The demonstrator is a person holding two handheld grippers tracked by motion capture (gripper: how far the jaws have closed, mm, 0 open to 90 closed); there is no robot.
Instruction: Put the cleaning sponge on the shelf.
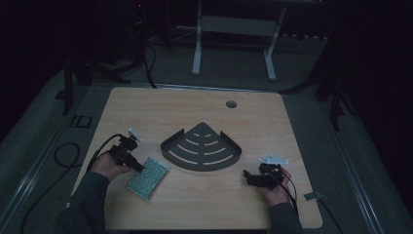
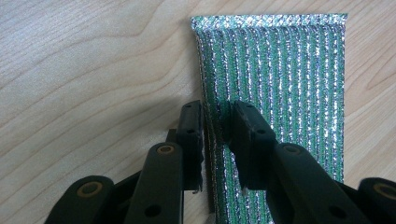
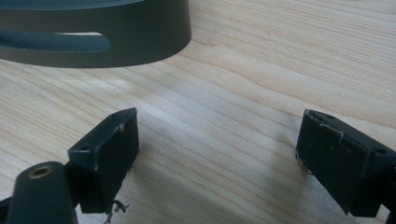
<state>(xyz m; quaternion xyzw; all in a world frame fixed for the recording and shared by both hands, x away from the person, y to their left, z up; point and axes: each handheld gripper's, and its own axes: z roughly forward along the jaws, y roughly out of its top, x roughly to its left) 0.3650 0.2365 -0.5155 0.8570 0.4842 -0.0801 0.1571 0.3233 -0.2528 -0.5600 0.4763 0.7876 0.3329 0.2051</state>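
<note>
Sponge cloth (image 1: pixel 148 177) — a green, silver-threaded scouring pad — is seen lying flat on the wooden table (image 1: pixel 272 117), near its front-left edge and just left of the dark corner rack (image 1: pixel 201 147). In the left gripper view the pad (image 2: pixel 289 93) is shown lengthwise, its stitched hem at the far end, and its left long edge is pinched between the two black jaws of the left gripper (image 2: pixel 217 122), which are drawn narrow with only the pad's edge between them. In the high view the left gripper (image 1: pixel 138 167) is held by the person's left hand (image 1: pixel 108 165) at the pad's near-left corner, its cable trailing off toward the table's left edge.

The right gripper (image 1: pixel 247 176) is held in the right hand (image 1: pixel 275 191) at the front right of the table, well apart from the pad and just beside the rack's right corner. In the right gripper view its jaws are spread wide over bare wood — nothing lies between them (image 3: pixel 217 144) — and the rack's curved, slotted wall (image 3: pixel 140 42) is seen beyond them at upper left.
</note>
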